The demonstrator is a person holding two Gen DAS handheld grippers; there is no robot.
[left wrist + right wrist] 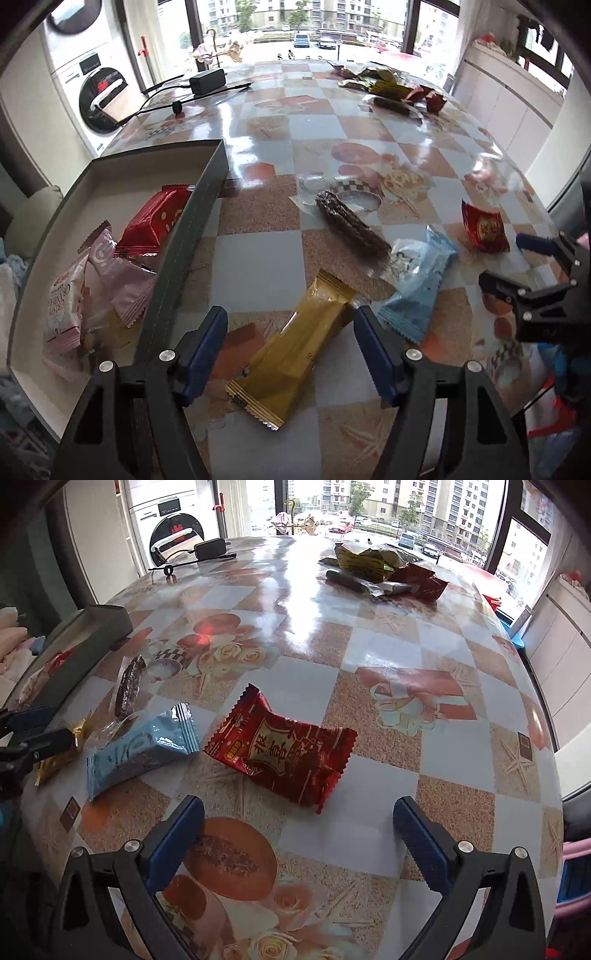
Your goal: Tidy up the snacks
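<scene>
Both our grippers' fingers stand apart, empty: left gripper over the gold snack bar, right gripper before the red packet. Beside them lie a blue packet and the grey box of snacks.

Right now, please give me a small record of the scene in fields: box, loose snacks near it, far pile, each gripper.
box: open grey box at table's left edge, holding red, pink and white packets
loose snacks: gold bar, blue packet, red packet, dark bar, all on the table
far pile: heap of wrappers at far side
left gripper: open, over gold bar
right gripper: open, empty, before red packet
</scene>
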